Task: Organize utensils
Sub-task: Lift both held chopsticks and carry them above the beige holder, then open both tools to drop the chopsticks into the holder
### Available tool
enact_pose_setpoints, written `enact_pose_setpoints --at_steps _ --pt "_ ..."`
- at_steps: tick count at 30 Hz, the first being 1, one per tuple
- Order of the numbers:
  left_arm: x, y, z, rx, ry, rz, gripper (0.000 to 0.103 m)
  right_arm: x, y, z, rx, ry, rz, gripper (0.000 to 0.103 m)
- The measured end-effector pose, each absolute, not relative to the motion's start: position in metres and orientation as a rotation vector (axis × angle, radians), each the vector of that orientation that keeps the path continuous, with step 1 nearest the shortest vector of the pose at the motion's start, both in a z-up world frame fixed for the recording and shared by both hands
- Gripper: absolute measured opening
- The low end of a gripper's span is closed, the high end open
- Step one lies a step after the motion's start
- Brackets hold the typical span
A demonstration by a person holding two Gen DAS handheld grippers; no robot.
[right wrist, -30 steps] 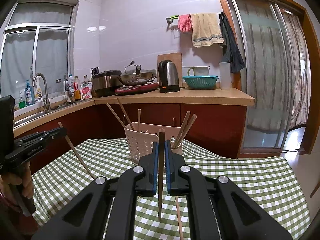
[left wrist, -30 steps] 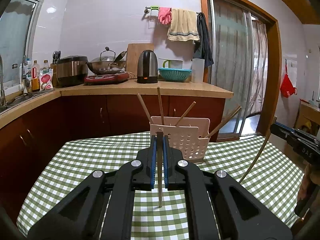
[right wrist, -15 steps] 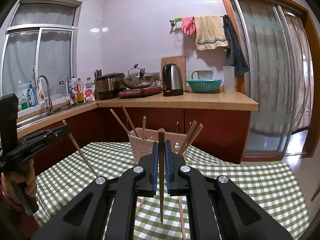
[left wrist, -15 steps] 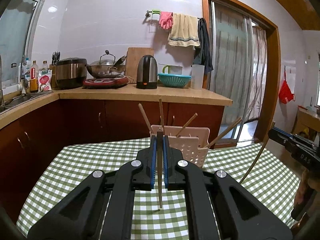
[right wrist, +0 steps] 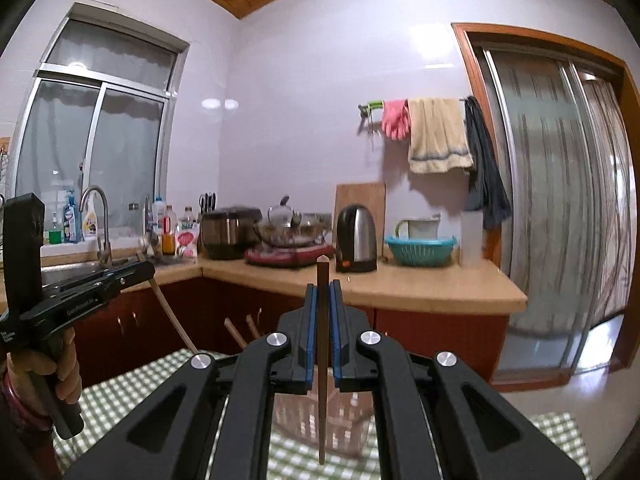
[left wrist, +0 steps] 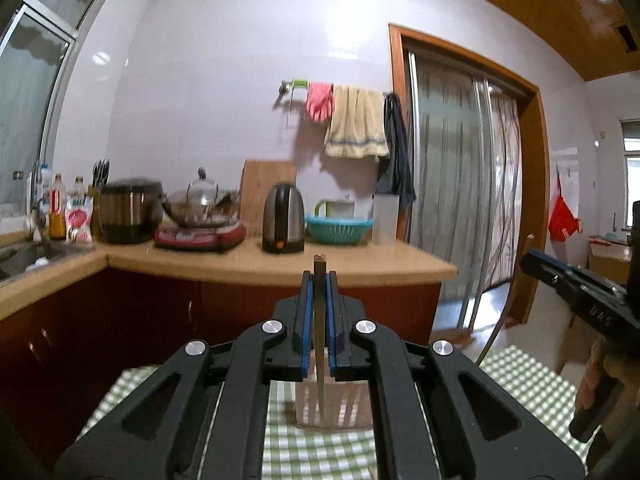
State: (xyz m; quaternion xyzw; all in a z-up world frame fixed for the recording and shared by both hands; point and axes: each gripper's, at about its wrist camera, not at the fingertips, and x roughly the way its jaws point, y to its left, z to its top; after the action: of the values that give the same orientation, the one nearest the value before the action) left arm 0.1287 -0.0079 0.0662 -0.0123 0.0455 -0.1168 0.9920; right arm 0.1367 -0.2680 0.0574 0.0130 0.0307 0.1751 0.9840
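Note:
My left gripper (left wrist: 319, 280) is shut on a wooden chopstick (left wrist: 320, 364) held upright, its lower end over the white perforated holder (left wrist: 344, 410) on the checked table. My right gripper (right wrist: 324, 290) is shut on a dark wooden chopstick (right wrist: 322, 400), upright, its tip in front of the same holder (right wrist: 348, 416). Two other chopstick ends (right wrist: 236, 330) stick up from the holder. Each gripper shows in the other's view: the right one (left wrist: 536, 264) and the left one (right wrist: 140, 270), each with its chopstick hanging down.
The table has a green checked cloth (left wrist: 320, 452). Behind it runs a wooden counter (left wrist: 280, 264) with a kettle (left wrist: 283, 218), cooker, wok and teal basket (left wrist: 339, 229). A sink and tap (right wrist: 96, 224) are at the left. A glass sliding door (right wrist: 560, 208) is at the right.
Both grippers have risen and tilted up while moving closer to the holder, which now lies low and mostly hidden behind the jaws. Both chopsticks stay gripped.

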Motion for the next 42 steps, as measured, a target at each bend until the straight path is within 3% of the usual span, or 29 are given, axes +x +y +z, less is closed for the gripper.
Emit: enact_pose_setpoints --at_steps 15,30,31,32,34,35,36,42 --pt "0.21 -0.036 0.104 -0.011 -0.001 -0.255 0.006 0.222 -0.263 0.066 0.031 0.02 0.356 0.007" --pt "0.259 -0.055 0.027 0.046 0.158 -0.237 0.007 0.254 -0.254 0.005 0.041 0.169 0.35 0.007" --pt "0.26 -0.053 0.024 0.041 0.164 -0.232 0.01 0.255 -0.253 0.003 0.039 0.176 0.349 0.007" --pt "0.261 -0.052 0.021 0.036 0.178 -0.23 0.021 0.253 -0.252 0.0 0.038 0.182 0.347 0.008" --pt "0.26 -0.049 0.018 0.019 0.187 -0.228 0.039 0.252 -0.252 -0.002 0.036 0.194 0.346 0.02" --pt "0.26 -0.048 0.018 0.013 0.188 -0.228 0.046 0.251 -0.252 -0.002 0.037 0.193 0.344 0.033" --pt "0.258 -0.047 0.017 0.009 0.191 -0.231 0.047 0.25 -0.252 -0.002 0.036 0.19 0.342 0.041" --pt "0.246 -0.044 0.022 0.012 0.195 -0.22 0.058 0.233 -0.256 0.008 0.033 0.18 0.347 0.048"
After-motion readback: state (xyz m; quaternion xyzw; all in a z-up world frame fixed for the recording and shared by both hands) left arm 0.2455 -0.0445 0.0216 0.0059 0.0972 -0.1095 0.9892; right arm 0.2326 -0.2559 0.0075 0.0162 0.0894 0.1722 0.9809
